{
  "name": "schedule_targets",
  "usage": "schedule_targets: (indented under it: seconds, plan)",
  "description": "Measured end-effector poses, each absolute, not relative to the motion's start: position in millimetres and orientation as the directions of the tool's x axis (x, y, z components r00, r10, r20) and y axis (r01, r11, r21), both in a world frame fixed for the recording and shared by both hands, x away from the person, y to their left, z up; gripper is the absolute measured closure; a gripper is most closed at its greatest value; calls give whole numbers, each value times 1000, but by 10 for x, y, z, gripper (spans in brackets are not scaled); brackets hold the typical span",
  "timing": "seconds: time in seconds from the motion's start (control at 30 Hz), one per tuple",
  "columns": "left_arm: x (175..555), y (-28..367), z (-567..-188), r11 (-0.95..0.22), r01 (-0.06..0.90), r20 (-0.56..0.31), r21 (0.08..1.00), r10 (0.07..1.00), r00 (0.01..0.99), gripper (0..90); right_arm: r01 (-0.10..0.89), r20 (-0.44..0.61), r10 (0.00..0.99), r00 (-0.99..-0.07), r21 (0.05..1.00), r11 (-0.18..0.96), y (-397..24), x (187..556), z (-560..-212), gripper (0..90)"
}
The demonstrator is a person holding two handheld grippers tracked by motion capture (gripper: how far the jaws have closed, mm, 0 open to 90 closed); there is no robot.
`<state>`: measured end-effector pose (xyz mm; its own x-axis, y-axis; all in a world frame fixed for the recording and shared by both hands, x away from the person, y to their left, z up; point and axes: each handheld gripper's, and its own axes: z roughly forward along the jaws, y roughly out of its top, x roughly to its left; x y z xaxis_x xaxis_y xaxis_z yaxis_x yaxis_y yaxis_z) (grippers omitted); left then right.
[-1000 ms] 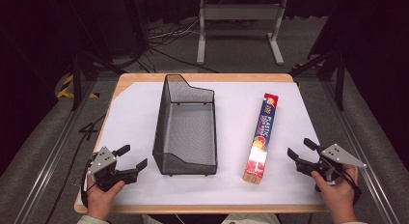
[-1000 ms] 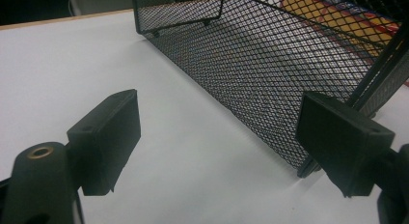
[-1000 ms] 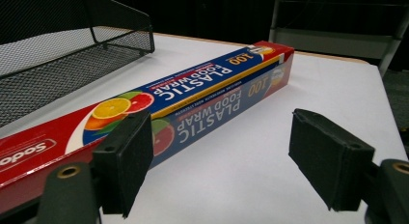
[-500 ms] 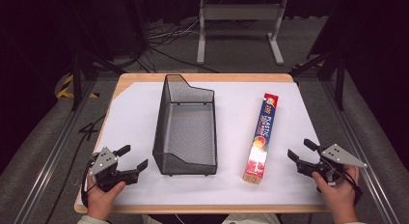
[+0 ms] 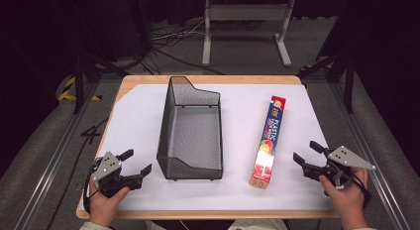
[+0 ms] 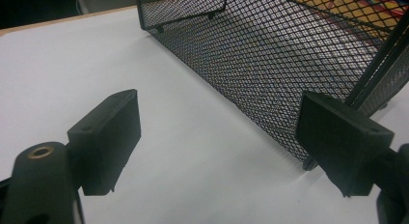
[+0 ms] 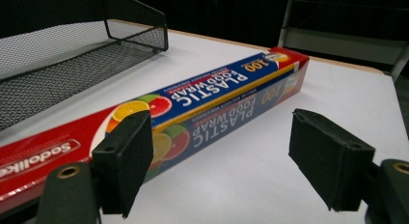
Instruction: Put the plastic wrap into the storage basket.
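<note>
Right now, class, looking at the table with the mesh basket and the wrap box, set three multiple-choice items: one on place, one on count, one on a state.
1. Where does the plastic wrap box lie relative to the black mesh basket?
A. inside it
B. beside it, toward the right hand-held gripper
C. under it

2. How many things lie in the basket?
A. none
B. one
C. two

3. How do the left hand-held gripper's jaws stand?
A. shut on the basket
B. shut on the box
C. open, holding nothing

Key: 1 B, the box lies flat on the white table cover, apart from the basket. 2 A, its mesh floor is bare. 3 C, bare cover shows between them.
</note>
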<state>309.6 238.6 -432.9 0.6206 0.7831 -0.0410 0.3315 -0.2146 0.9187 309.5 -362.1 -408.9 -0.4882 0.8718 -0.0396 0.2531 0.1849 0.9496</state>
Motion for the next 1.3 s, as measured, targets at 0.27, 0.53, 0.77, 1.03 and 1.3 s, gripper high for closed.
schedule_targets:
  seconds: [0.27,0.53,0.77,1.03,1.3]
  plan:
    - [3087,2399,-4334,-218,339,-39,915,789,613,172,295,-19,844,-536,933,208,-3528,3070,-3914,315]
    - [3074,2395,-4342,-222,343,-36,913,791,610,172,375,6,802,-597,887,272,-3338,3053,-3710,544]
    - [3065,2411,-4343,-223,343,-34,913,795,606,173,424,16,779,-627,846,324,-3216,3083,-3601,820]
    - [3061,2414,-4343,-222,344,-33,912,797,603,173,449,27,747,-664,813,369,-2996,3175,-3421,900]
    - [3064,2423,-4344,-225,345,-31,911,798,602,173,456,29,701,-713,778,432,-2719,3334,-3322,900]
